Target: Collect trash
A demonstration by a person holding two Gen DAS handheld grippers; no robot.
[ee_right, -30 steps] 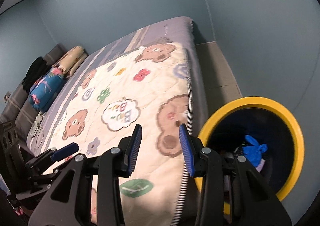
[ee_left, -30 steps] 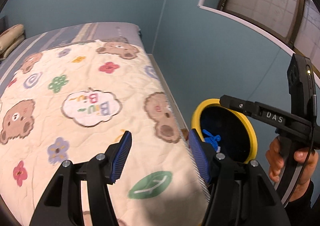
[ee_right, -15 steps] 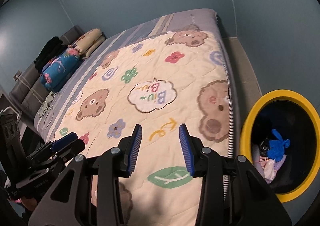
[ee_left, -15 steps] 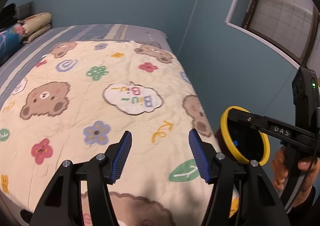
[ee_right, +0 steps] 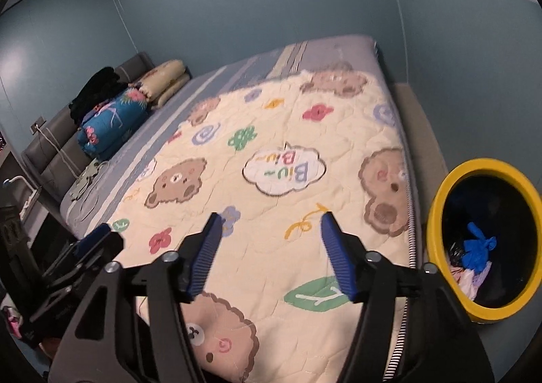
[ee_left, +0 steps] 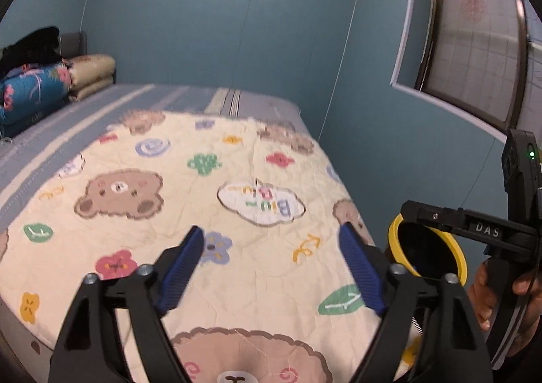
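left hand-held gripper (ee_left: 271,267) jaws opening, nothing between them. right hand-held gripper (ee_right: 269,254) the same, empty. quilt (ee_right: 271,220) on bed shows no loose trash. yellow bin (ee_right: 440,200) at 3 o'clock already holds blue glove (ee_right: 477,249) and scraps; collection looks mostly done.

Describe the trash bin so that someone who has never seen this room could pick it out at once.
Start at the bed with the cream bear quilt. On the floor between that bed's side and the blue wall stands the round bin. Its bright yellow rim, dark inside and crumpled blue glove among the litter mark it out.
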